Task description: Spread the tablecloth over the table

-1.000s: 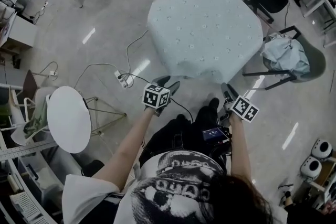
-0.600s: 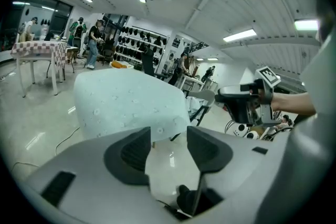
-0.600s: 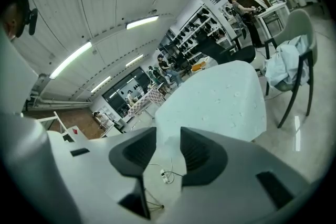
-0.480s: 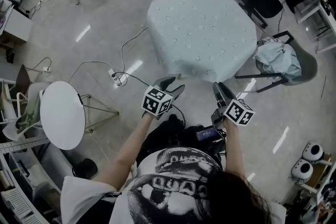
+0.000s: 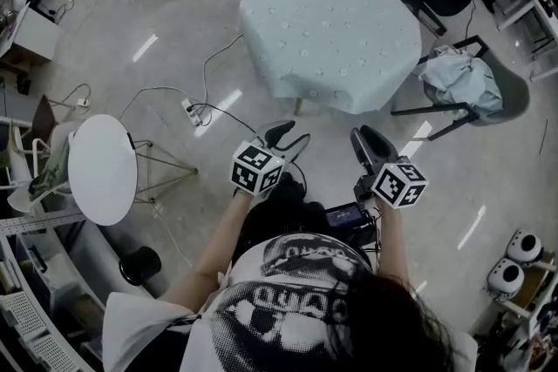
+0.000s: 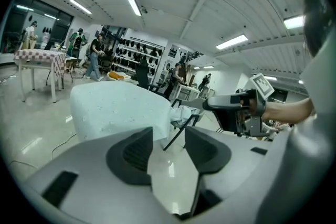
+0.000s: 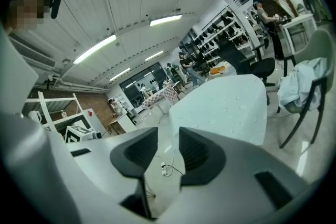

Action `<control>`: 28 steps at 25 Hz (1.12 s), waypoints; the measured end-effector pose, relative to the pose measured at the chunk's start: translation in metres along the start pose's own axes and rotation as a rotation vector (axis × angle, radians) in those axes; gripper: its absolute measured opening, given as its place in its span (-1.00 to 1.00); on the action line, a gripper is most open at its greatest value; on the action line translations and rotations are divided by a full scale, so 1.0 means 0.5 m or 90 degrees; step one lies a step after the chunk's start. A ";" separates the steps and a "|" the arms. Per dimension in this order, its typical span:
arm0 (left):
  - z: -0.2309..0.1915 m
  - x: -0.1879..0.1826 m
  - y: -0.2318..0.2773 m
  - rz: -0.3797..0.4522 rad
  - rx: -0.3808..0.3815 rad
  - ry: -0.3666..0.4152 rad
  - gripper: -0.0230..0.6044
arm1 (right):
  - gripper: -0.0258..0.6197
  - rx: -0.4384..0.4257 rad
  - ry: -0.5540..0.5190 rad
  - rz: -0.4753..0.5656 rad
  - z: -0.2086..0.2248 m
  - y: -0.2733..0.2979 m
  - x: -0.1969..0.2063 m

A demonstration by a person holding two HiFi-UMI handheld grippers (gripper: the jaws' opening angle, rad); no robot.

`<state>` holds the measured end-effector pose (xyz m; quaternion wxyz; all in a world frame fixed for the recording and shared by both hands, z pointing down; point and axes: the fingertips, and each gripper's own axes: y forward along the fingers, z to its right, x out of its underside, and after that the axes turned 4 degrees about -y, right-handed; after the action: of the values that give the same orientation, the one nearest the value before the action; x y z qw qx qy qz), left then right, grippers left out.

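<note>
Head view, chair (image 5: 516,98) beside tablecloth (image 5: 331,30), power strip (image 5: 189,110) nearby

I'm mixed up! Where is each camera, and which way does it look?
Head view: on the head, looking down at the tablecloth; both arms, left gripper, right gripper show.
Left gripper view: on that gripper, facing the tablecloth past its own fingers; right gripper shows.
Right gripper view: on that gripper, facing the tablecloth past its own fingers.
All share the tablecloth; both grippers' empty fingers have just been closing slightly.
</note>
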<state>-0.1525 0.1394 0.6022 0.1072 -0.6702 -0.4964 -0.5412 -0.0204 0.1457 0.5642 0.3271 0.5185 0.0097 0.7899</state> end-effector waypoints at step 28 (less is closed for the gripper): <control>0.346 0.001 0.006 0.039 0.005 0.137 -0.85 | -0.95 0.007 -0.102 0.058 0.004 -0.301 0.036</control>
<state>-0.0430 0.2559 0.5363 0.1792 -0.6226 -0.4634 -0.6046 0.0533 0.2729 0.5266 0.2882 0.5815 -0.0357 0.7600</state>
